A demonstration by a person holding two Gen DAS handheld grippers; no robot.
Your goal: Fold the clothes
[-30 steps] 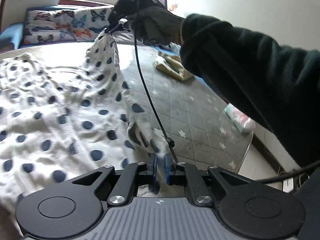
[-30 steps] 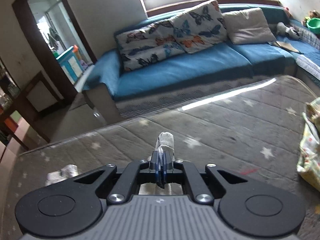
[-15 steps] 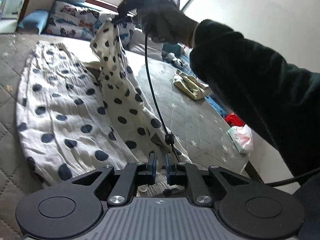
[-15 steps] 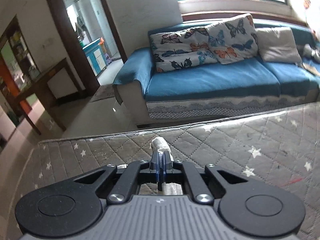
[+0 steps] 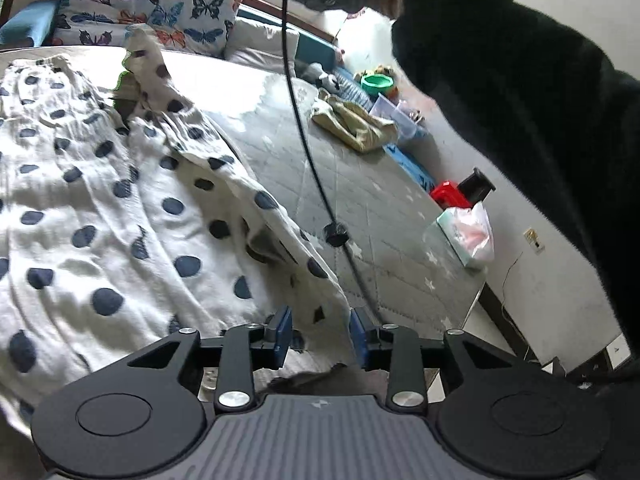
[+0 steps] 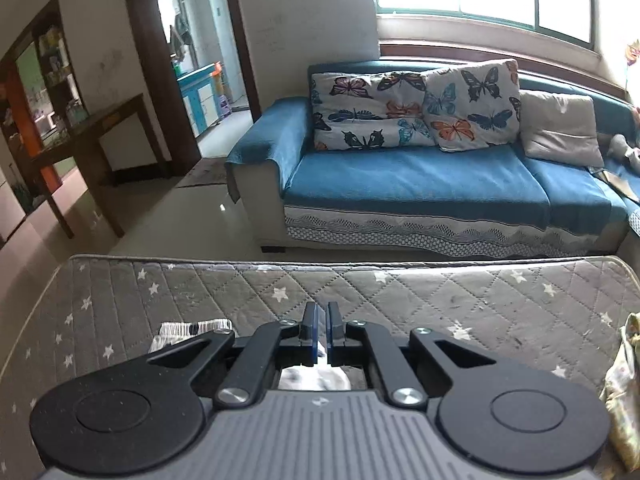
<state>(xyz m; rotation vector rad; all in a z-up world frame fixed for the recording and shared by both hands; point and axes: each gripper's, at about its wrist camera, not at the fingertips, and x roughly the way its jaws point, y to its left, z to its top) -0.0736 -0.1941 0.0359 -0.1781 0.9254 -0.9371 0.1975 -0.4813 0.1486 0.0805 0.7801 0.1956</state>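
Grey starred mattress (image 5: 360, 200), rumpled white polka-dot garment (image 5: 120, 208), left gripper (image 5: 320, 332) spread, right gripper (image 6: 321, 324) slightly parted

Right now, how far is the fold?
Done: one side of the polka-dot garment lies folded over itself on the mattress. In hand: nothing; the left tool is open with the hem between its fingers, and the right tool stands slightly apart. Left: further folds.

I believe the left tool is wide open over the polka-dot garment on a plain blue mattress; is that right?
Not quite: the mattress is grey and quilted with small white stars, not plain blue, as the left wrist view shows. The left tool is indeed wide open over the polka-dot garment.
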